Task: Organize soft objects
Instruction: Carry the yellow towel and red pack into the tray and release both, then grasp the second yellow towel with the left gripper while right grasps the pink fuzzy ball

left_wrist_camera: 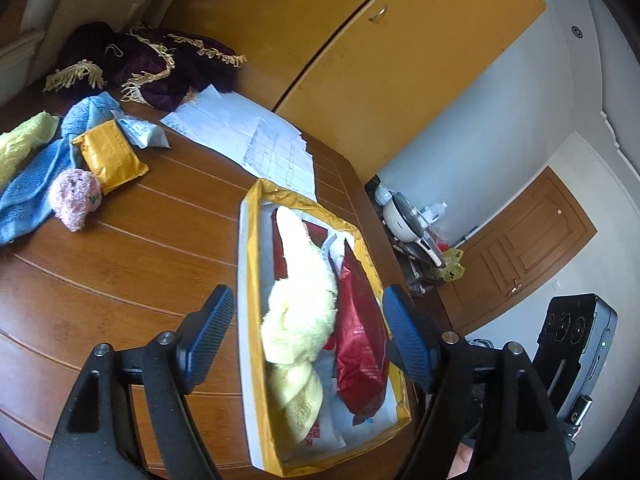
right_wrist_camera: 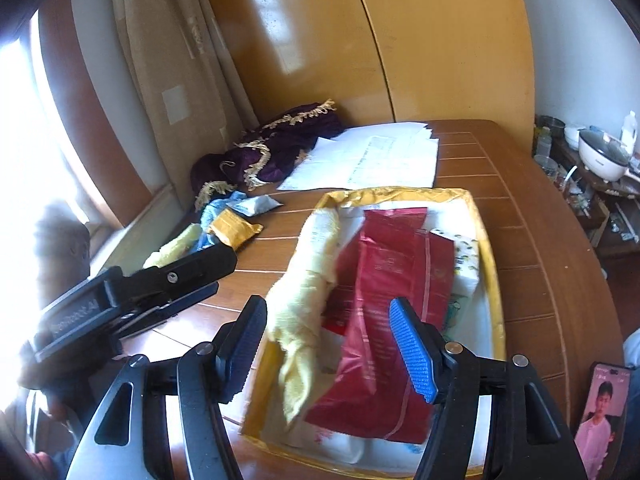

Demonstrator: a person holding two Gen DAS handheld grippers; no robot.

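Note:
A shallow white box with a yellow rim [left_wrist_camera: 250, 248] [right_wrist_camera: 486, 236] sits on the wooden table. Inside lie a pale yellow towel [left_wrist_camera: 298, 308] [right_wrist_camera: 308, 292] and a red foil pouch [left_wrist_camera: 360, 336] [right_wrist_camera: 384, 320]. My left gripper [left_wrist_camera: 308, 336] hangs open above the box, nothing between its fingers. My right gripper [right_wrist_camera: 328, 348] is also open over the towel and pouch, gripping nothing. On the table's left lie a blue towel [left_wrist_camera: 36, 184], a pink fluffy toy [left_wrist_camera: 76, 198], a second yellow cloth [left_wrist_camera: 24, 140] [right_wrist_camera: 176, 246] and a yellow padded packet [left_wrist_camera: 108, 156] [right_wrist_camera: 234, 228].
A purple fringed cloth [left_wrist_camera: 144, 64] [right_wrist_camera: 276, 144] and white papers [left_wrist_camera: 248, 136] [right_wrist_camera: 380, 156] lie at the table's far side, before yellow cabinets [left_wrist_camera: 380, 60]. A side shelf with a white cooker [right_wrist_camera: 600, 156] stands right. A phone [right_wrist_camera: 600, 408] lies at the near right.

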